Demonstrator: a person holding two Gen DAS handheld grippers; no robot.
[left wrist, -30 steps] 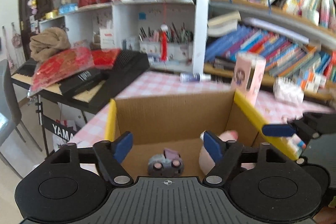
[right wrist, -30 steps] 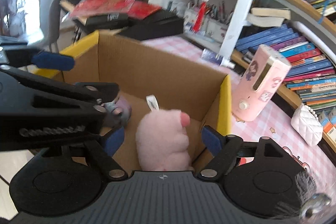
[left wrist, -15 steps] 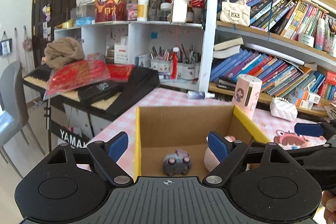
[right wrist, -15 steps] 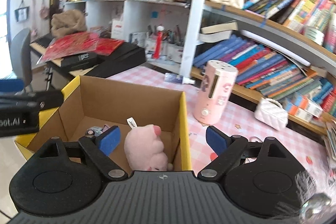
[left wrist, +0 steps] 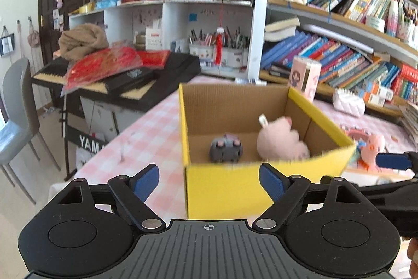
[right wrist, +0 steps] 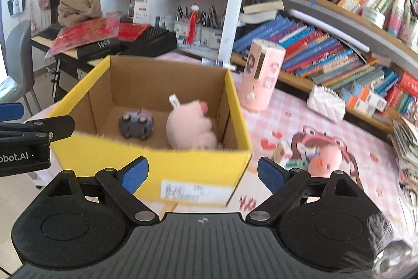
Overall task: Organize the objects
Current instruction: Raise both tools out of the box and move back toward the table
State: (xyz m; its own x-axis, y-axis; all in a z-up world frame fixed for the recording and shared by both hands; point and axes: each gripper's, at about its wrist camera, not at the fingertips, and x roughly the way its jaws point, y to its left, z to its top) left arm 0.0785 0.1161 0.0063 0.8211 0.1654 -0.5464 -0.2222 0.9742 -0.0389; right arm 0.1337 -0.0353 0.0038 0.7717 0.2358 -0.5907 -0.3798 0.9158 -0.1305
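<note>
Both the left gripper (left wrist: 209,181) and right gripper (right wrist: 203,173) now sit back outside the yellow box (left wrist: 250,187), jaws having just opened wider and empty, though blur softens the box rim.

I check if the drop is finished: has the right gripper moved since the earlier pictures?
Yes. The right gripper has backed out of the yellow cardboard box, which now lies wholly ahead; its jaws, empty, have just been opening.

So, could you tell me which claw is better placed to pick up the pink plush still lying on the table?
Right. The pink plush lies beyond the right claw, right of the box; both claws are open and empty.
</note>
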